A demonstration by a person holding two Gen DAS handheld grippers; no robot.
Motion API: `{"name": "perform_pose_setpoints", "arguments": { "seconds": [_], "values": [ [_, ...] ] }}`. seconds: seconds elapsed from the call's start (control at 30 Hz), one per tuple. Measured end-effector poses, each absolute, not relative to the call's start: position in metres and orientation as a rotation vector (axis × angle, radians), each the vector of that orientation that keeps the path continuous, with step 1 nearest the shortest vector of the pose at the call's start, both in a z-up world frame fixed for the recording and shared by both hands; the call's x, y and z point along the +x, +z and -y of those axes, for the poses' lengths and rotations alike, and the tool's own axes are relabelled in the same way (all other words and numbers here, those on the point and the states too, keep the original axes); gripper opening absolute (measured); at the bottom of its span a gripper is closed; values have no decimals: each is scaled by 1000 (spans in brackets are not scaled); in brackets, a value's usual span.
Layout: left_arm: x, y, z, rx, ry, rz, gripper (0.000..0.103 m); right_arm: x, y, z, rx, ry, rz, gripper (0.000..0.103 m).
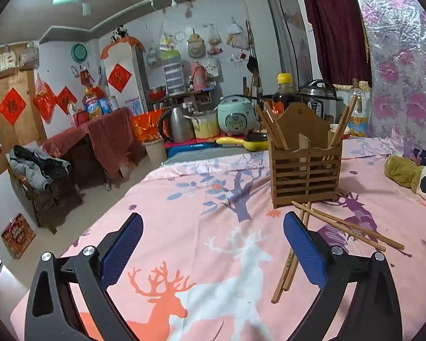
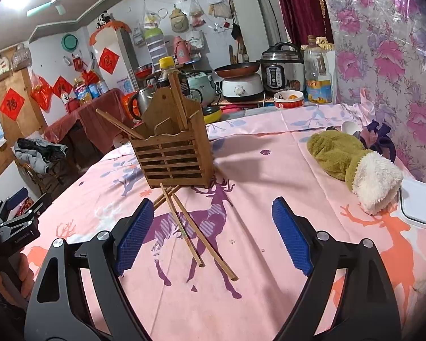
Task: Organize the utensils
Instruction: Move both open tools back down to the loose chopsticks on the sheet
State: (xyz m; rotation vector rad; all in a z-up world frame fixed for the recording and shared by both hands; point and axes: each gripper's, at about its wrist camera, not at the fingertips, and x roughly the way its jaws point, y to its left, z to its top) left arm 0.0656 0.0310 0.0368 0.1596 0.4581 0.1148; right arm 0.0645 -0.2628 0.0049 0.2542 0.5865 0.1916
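A slatted wooden utensil holder point(image 1: 306, 164) point(image 2: 173, 153) stands upright on the pink deer-print tablecloth point(image 1: 213, 187) point(image 2: 269, 170), with a few chopsticks point(image 1: 272, 128) point(image 2: 179, 99) leaning inside it. Several loose chopsticks point(image 1: 352, 230) point(image 2: 196, 236) lie crossed on the cloth just in front of it. My left gripper point(image 1: 213, 217) is open and holds nothing; its right finger point(image 1: 304, 247) partly covers two of the loose chopsticks. My right gripper point(image 2: 213, 201) is open too, with two loose chopsticks lying on the cloth between its fingers, touched by neither pad.
A green and white plush toy point(image 2: 352, 159) point(image 1: 403, 170) lies at the right, beside a white lidded box point(image 2: 420, 207). Spoons point(image 2: 349, 128) rest behind the toy. A bowl point(image 2: 288, 99), bottles and cookers crowd the far edge. The table drops off at the left.
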Motion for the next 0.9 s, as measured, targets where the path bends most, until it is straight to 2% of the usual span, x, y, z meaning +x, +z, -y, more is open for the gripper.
{"name": "perform_pose_setpoints", "arguments": {
  "seconds": [0.23, 0.5, 0.63, 0.9],
  "values": [
    [47, 43, -18, 224, 132, -357, 97, 65, 2, 256, 227, 198, -606, 83],
    [51, 41, -19, 221, 134, -377, 97, 63, 0, 248, 183, 205, -610, 83],
    [67, 32, -24, 222, 147, -460, 97, 66, -8, 254, 209, 192, -645, 83],
    [110, -1, -56, 59, 36, -762, 97, 65, -30, 283, 264, 120, -743, 84]
  ]
}}
